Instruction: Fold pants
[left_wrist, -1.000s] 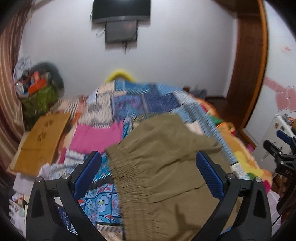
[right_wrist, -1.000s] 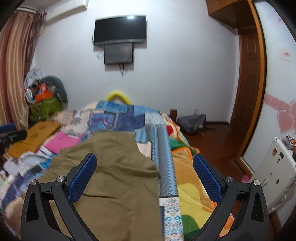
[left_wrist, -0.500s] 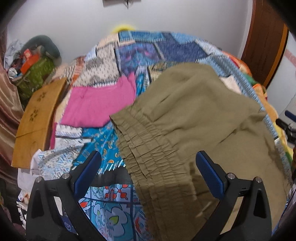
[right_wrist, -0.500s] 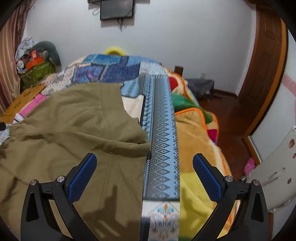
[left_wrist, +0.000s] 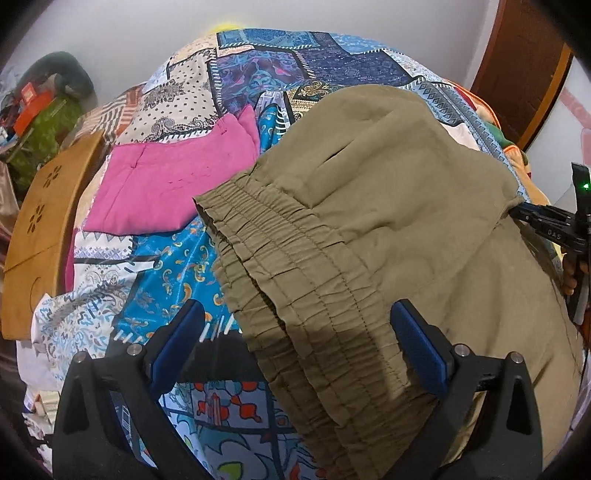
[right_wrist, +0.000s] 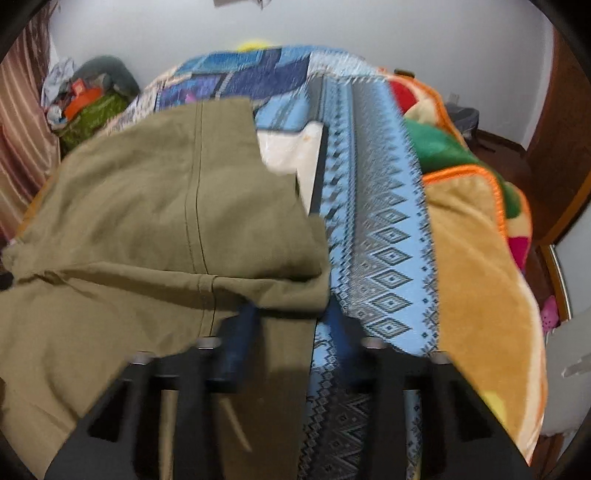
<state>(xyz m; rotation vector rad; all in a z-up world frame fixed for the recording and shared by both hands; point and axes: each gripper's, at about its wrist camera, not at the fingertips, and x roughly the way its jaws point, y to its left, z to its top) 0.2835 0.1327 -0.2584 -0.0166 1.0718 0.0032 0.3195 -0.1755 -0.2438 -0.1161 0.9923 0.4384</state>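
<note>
Olive pants (left_wrist: 369, 206) lie spread on the patchwork bed, the gathered elastic waistband (left_wrist: 303, 302) toward me in the left wrist view. My left gripper (left_wrist: 299, 343) is open, its blue pads either side of the waistband, just above it. In the right wrist view the pants (right_wrist: 155, 221) have a folded leg edge near the blue patterned strip. My right gripper (right_wrist: 291, 328) is closing around that folded edge, its fingers blurred and narrowly apart. The right gripper also shows in the left wrist view (left_wrist: 517, 214) at the pants' far edge.
A pink garment (left_wrist: 166, 184) lies left of the pants. A wooden board (left_wrist: 40, 221) sits at the bed's left side. An orange and yellow blanket (right_wrist: 480, 258) hangs over the right edge. Clutter (right_wrist: 85, 107) sits in the far left corner.
Both grippers have dropped closer to the pants. The right gripper's fingers have narrowed from wide open to close around the folded edge. The left gripper stays open over the waistband.
</note>
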